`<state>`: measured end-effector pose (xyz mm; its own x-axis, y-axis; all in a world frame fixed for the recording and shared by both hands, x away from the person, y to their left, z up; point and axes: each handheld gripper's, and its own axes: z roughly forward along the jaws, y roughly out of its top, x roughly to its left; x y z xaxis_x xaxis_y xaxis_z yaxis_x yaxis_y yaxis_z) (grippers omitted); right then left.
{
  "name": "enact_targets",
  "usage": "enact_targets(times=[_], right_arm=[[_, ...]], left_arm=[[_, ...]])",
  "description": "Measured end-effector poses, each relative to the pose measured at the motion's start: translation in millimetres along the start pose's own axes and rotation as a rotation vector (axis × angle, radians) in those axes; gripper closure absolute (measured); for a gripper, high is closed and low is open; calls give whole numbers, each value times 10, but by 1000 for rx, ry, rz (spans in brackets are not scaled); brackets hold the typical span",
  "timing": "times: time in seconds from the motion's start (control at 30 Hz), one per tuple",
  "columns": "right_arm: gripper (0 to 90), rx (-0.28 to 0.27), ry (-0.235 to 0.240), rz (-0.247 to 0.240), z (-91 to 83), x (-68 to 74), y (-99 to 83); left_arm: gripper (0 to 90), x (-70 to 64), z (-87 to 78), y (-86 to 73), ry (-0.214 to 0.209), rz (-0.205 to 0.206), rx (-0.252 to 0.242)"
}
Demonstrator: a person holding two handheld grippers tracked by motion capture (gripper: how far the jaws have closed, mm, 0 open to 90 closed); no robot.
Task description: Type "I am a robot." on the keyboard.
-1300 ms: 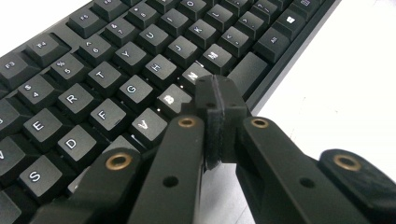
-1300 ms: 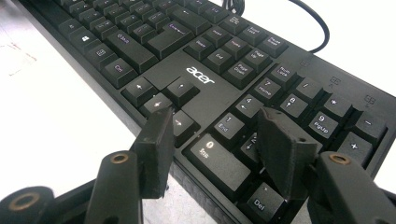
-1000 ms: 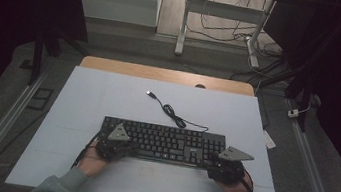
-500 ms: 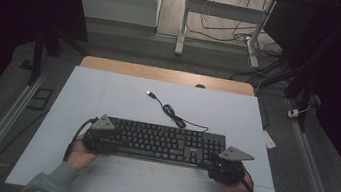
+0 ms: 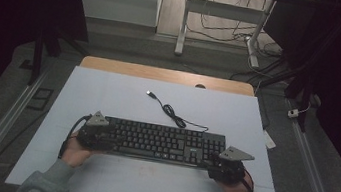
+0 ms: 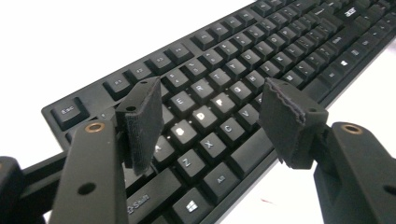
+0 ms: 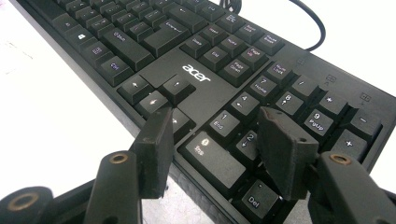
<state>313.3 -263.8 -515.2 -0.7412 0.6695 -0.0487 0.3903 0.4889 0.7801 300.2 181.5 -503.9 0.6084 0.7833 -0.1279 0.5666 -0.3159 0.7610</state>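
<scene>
A black keyboard lies flat on the white bench, near the edge where the person sits. Its long side runs from left to right across the bench. The keys face up, and the letters read the right way for the person, so the front of the keyboard points at them. Its cable comes out of the back and curls away to a plug lying farther up the bench.

The left gripper is at the left end of the keyboard, and the right gripper is at the right end. One at each end looks like a good way to lift or slide a long thing without tipping it, and that may be why they are there.

In the left gripper view the jaws are spread apart over the letter keys, with nothing between them. In the right gripper view the jaws are also spread, one over the arrow keys and one over the number keys. Neither gripper is pinching the keyboard yet. I cannot tell if the jaws touch the keys.
</scene>
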Motion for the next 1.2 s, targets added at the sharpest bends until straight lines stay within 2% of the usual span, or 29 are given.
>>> enact_targets(times=[0.73, 1.17, 1.2], right_arm=[[461, -2, -4, -6, 2, 4, 2], [463, -14, -18, -3, -20, 6, 10], [462, -19, -6, 0, -18, 4, 11]], left_arm=[[390, 44, -15, 15, 24, -5, -4], [390, 89, 29, 84, 47, -8, -17], [390, 95, 40, 91, 50, -9, -16]])
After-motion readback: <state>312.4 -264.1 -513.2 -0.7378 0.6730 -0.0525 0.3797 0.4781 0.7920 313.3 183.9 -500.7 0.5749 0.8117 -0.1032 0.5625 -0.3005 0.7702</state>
